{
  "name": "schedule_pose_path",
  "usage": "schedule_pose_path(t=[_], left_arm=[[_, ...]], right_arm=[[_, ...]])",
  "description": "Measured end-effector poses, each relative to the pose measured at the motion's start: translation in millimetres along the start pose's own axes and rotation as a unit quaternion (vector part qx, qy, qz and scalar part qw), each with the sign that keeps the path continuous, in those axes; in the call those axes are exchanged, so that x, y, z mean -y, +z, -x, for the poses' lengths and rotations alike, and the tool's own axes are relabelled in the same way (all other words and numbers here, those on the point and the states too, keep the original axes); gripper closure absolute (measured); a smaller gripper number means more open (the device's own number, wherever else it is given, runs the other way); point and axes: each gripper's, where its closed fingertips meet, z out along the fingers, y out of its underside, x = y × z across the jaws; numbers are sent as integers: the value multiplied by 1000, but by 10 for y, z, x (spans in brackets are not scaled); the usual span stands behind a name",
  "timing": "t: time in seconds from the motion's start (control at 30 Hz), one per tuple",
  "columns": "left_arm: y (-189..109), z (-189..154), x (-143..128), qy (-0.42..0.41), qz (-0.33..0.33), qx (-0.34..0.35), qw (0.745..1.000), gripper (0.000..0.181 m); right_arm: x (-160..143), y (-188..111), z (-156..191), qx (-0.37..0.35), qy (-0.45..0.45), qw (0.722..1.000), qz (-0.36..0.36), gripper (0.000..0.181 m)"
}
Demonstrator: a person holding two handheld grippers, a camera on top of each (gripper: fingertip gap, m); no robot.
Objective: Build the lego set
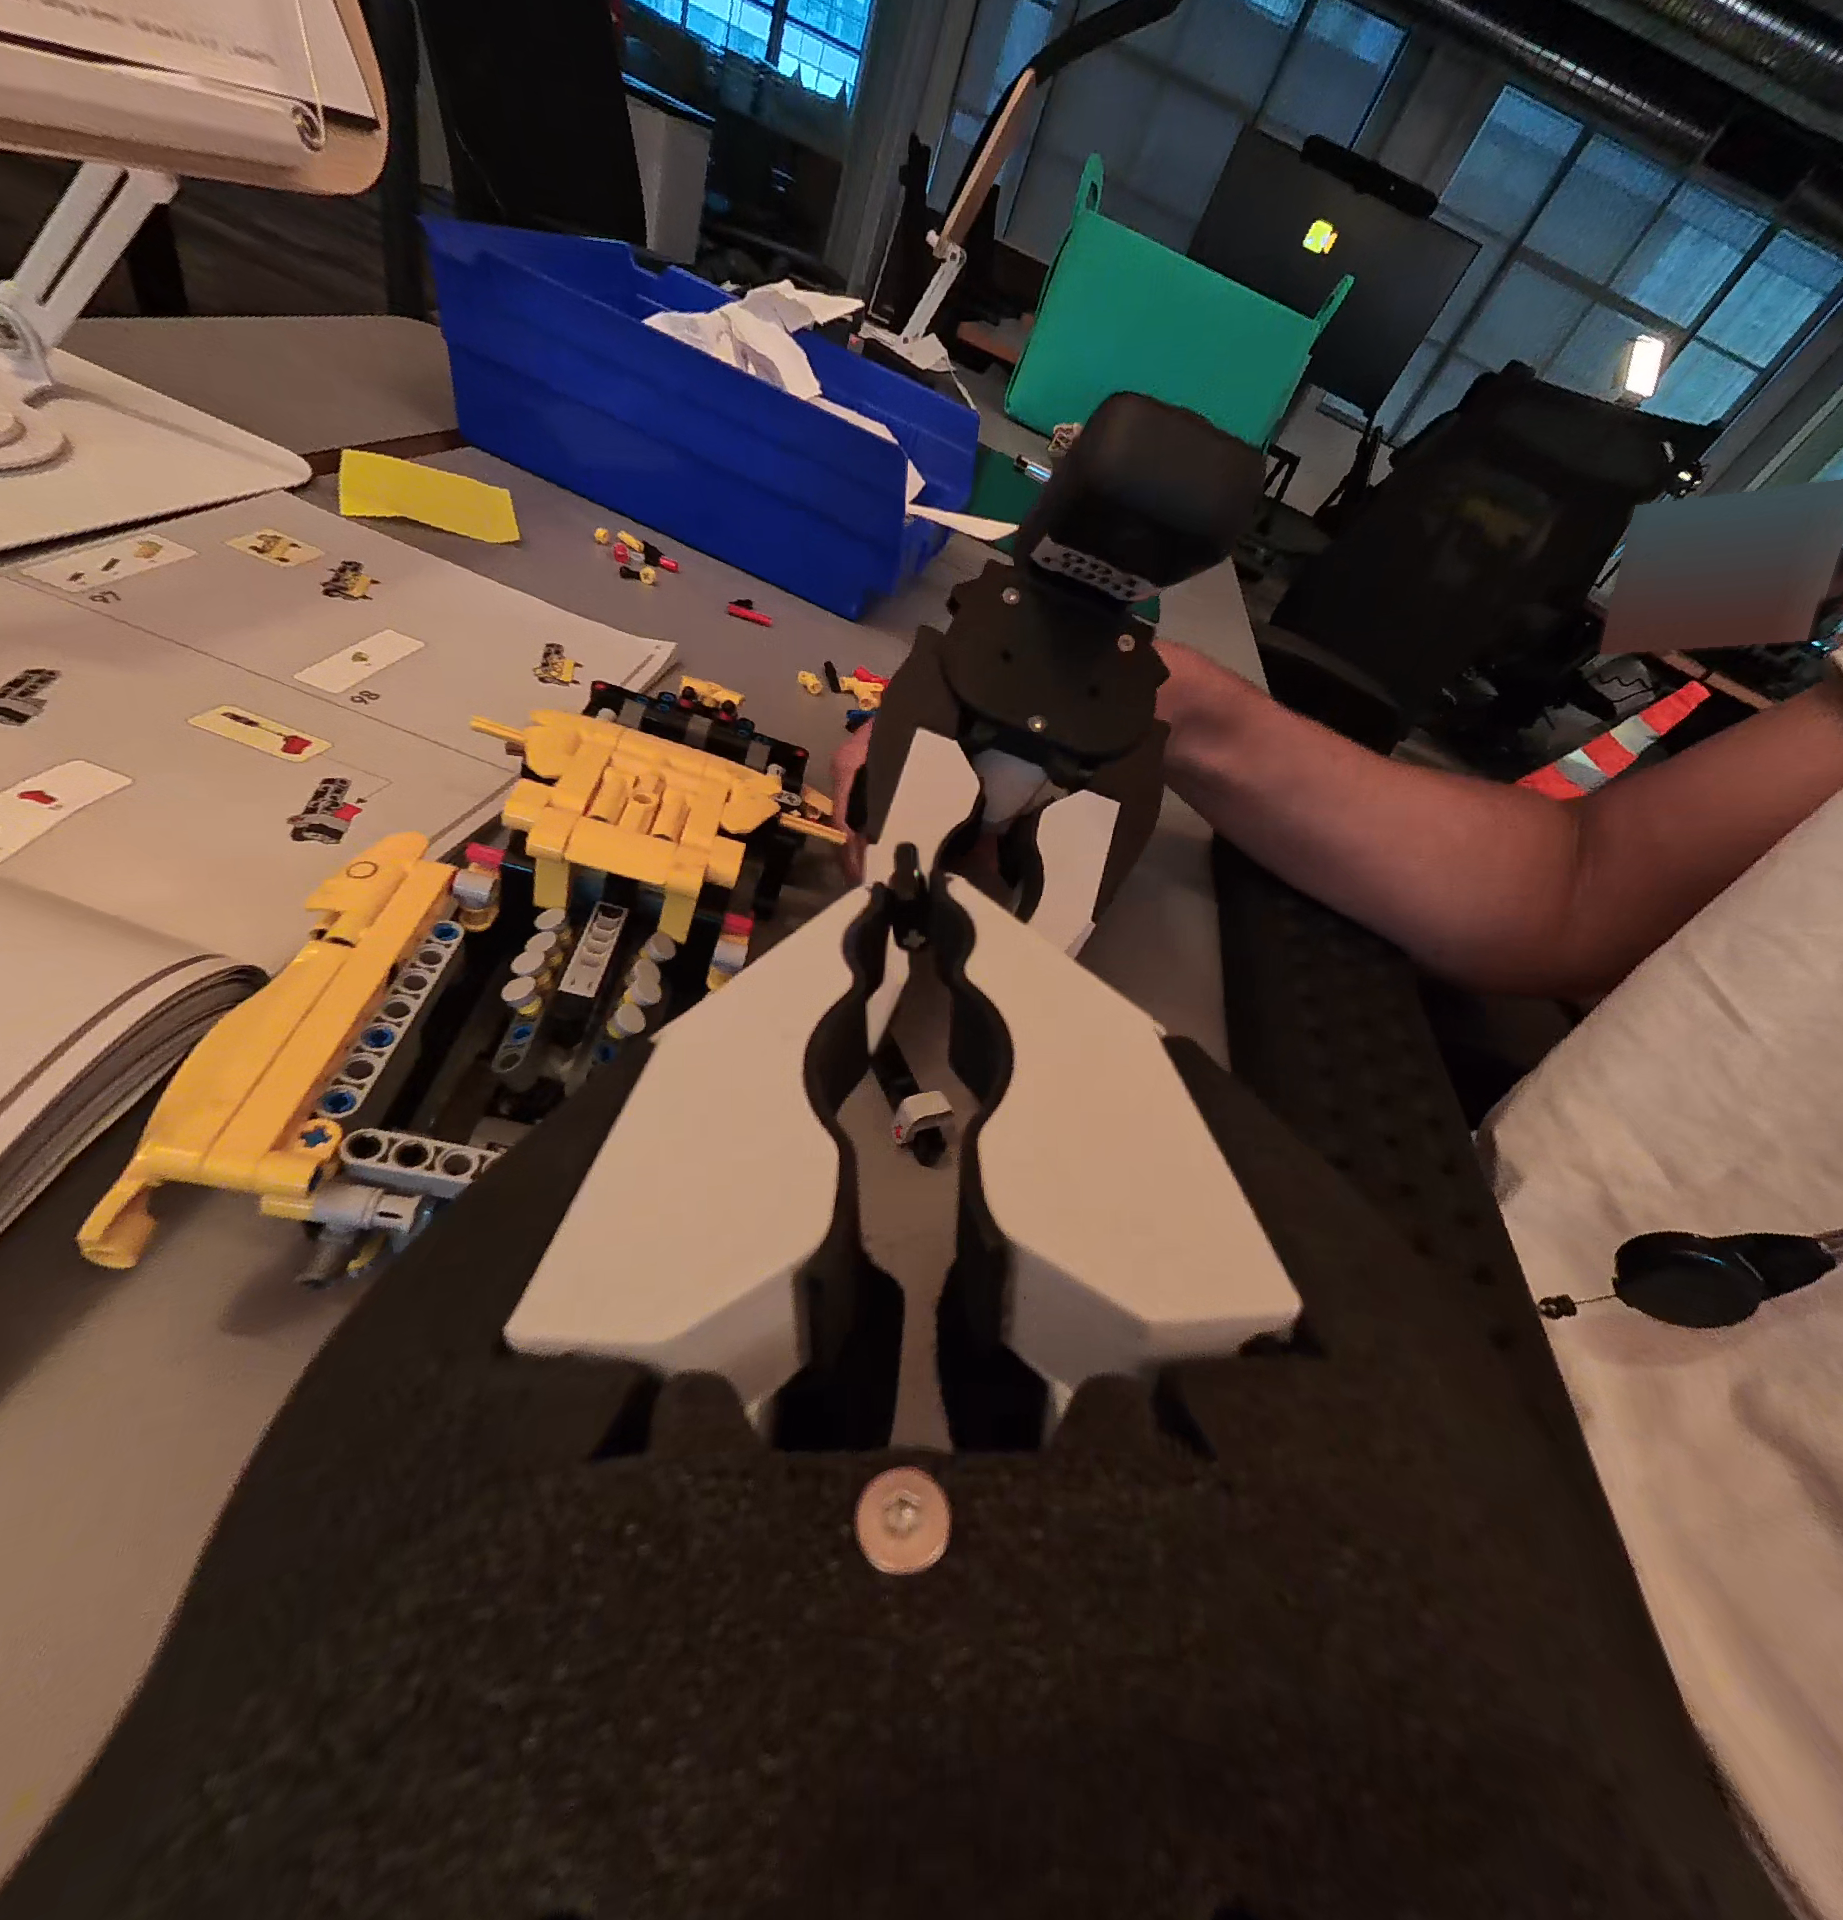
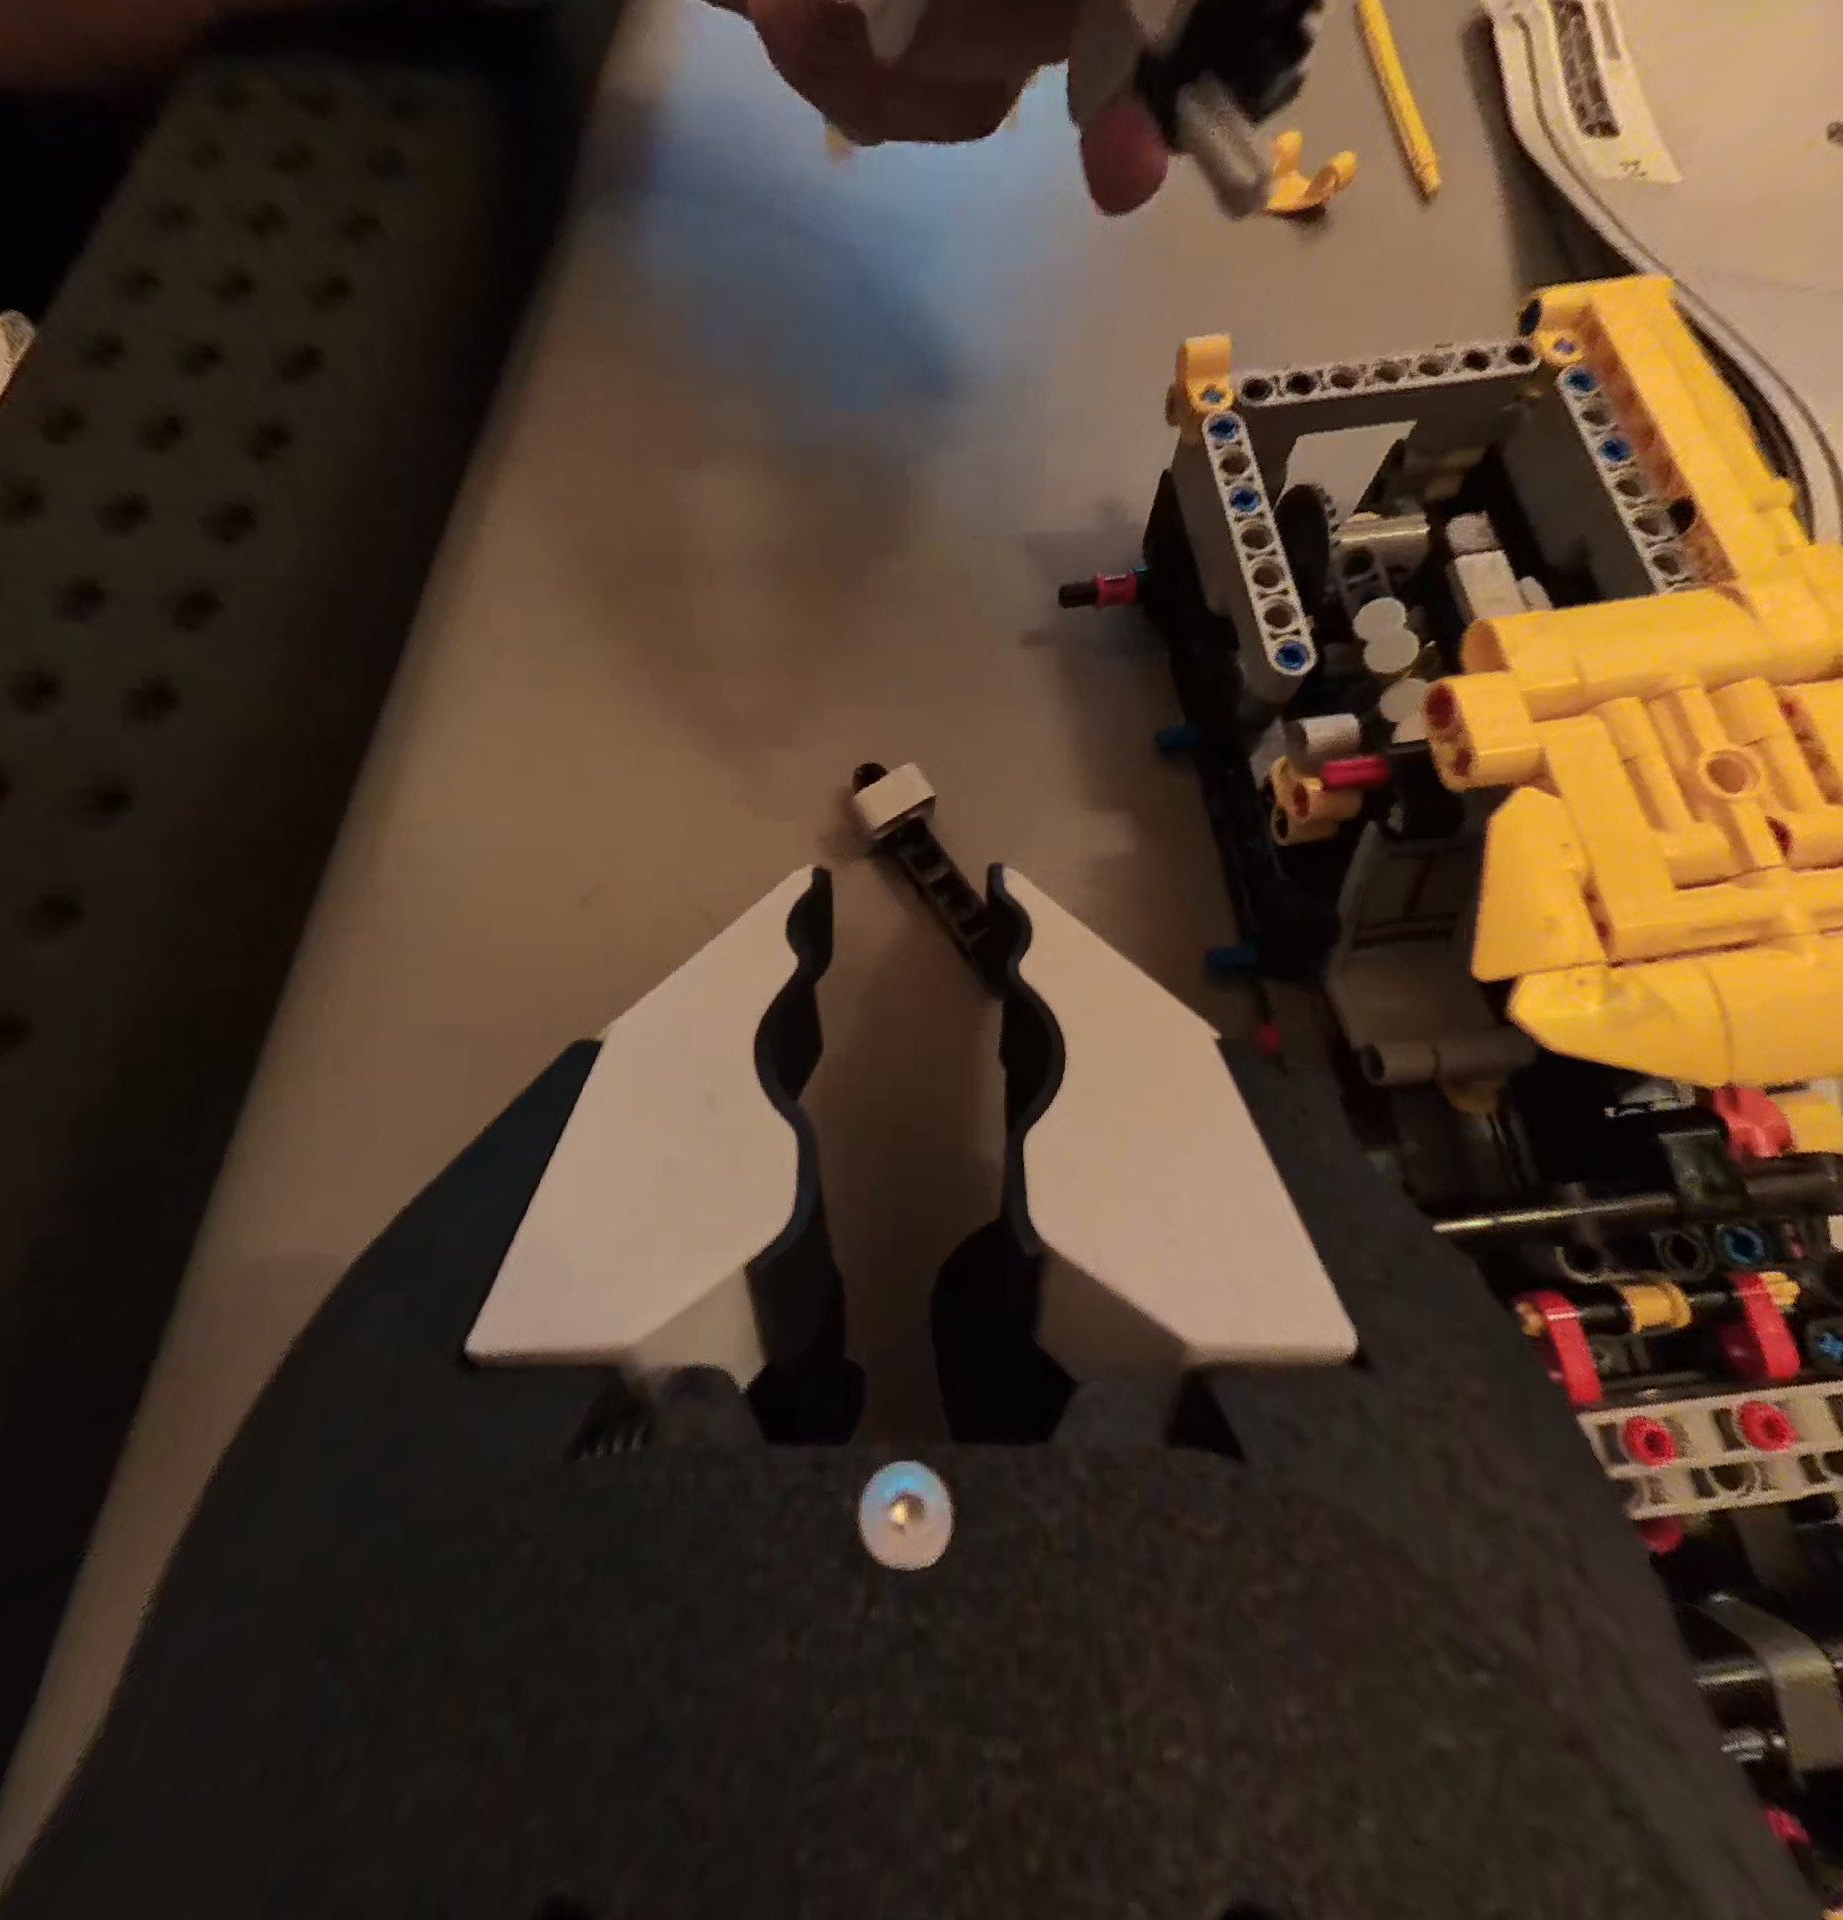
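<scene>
surface: smooth grey, matte | lego model: yellow-and-black, hard glossy plastic, knobbly, part-built, lies right of the grippers; likely rigid but snaps apart, best held by its frame | small black beam: grey-capped, light, stiff, on the surface | right gripper: part open, empty, straddling that beam | left gripper: tips nearly shut on a tiny black piece

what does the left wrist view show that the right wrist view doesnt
Only the left wrist view shows the blue bin, the open instruction booklet, loose small pieces by the bin, the green panel, and the right tongs seen from outside.

Only the right wrist view shows the right tongs open, and a yellow rod.

Both share the yellow and black model, the grey table, and the small black beam with a grey connector.
</scene>
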Motion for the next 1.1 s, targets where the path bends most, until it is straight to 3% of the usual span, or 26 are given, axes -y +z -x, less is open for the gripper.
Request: schedule_pose_path(t=[0.17, 0.37, 0.77, 1.1], left_arm=[[9, 21, -14, 1, 5, 5, 1000, 174], [6, 43, -13, 0, 6, 10, 1000, 174], [46, 49, -86, -1, 27, 11, 1000, 174], [33, 85, -85, -9, 25, 16, 1000, 174]], right_arm=[[-15, -1, 134, 34, 26, 999, 15, 159], [-67, -52, 128, 44, 51, 997, 31, 154], [101, 69, 237, 47, -15, 999, 5, 151], [-101, -49, 168, 40, 27, 998, 42, 152]])
